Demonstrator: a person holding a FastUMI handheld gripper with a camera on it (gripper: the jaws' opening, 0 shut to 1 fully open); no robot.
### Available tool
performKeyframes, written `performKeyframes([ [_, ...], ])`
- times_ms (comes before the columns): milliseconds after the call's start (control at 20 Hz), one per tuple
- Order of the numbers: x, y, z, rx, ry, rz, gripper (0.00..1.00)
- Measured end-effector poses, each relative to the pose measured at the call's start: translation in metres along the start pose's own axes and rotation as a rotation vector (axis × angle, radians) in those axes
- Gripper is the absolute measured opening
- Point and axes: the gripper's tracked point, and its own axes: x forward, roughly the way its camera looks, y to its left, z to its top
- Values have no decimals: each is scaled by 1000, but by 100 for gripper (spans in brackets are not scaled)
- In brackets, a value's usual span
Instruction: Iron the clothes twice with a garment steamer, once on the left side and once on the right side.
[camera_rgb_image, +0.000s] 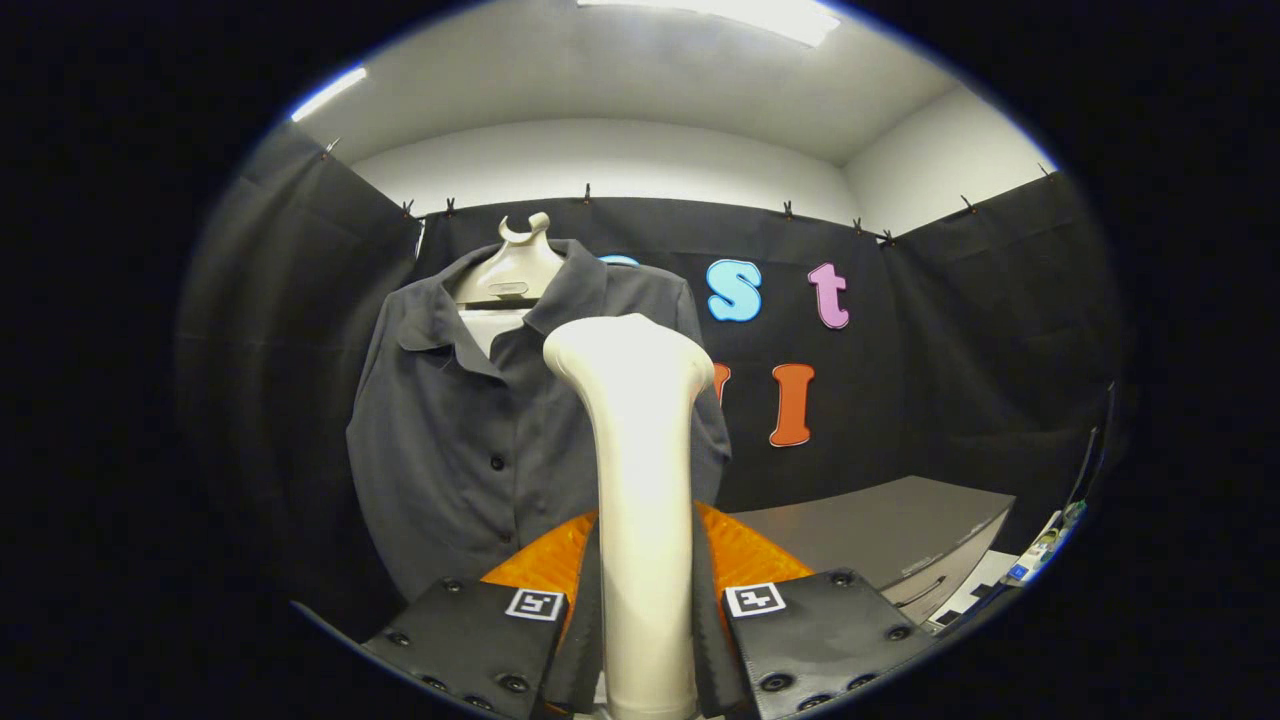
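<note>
Steamer (640, 480) covers the shirt (450, 440) front right of the button line and part of its hem. Steamer base is cut off below the gripper (645, 640). Items beside the counter (880, 530) are too small to identify.

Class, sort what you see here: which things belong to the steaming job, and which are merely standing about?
Belonging to the job:
- garment steamer, upright between the fingers, gripper shut on it
- grey shirt, beyond the steamer
- hanger carrying the shirt

Merely standing about:
- grey table, beside the shirt
- small items at the table's far end, too small to identify
</note>
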Motion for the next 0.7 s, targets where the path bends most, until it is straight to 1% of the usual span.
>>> performKeyframes([
  [150, 17, 20, 1, 19, -7, 20, 45],
  [250, 30, 28, -2, 13, -4, 19, 45],
  [500, 56, 34, -18, -6, 27, 7, 45],
  [700, 65, 34, -30, -16, 48, 2, 45],
])
